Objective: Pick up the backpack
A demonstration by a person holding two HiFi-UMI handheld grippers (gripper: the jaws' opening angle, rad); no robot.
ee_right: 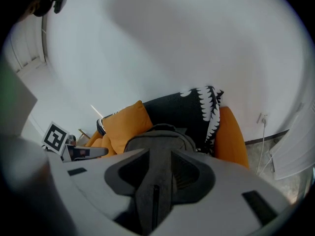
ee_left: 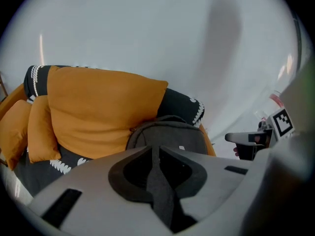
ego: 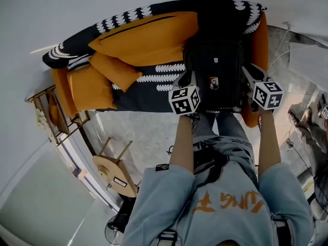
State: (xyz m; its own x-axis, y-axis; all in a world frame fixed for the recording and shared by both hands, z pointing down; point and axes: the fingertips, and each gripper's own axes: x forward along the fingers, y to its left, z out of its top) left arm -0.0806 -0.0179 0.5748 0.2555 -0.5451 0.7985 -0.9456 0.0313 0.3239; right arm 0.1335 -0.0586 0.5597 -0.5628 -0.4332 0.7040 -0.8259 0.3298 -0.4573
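Note:
A black backpack stands upright on the right end of an orange sofa draped with a black patterned throw. My left gripper is at the bag's left side and my right gripper at its right side. In the left gripper view the left gripper is shut on a grey backpack strap, with the backpack just beyond. In the right gripper view the right gripper stands a little open, and a grey strap lies loose in the gap before the backpack.
A large orange cushion and a smaller one lie left of the bag. A round wooden side table and a wooden rack stand at the left. A wall socket and cable are right of the sofa.

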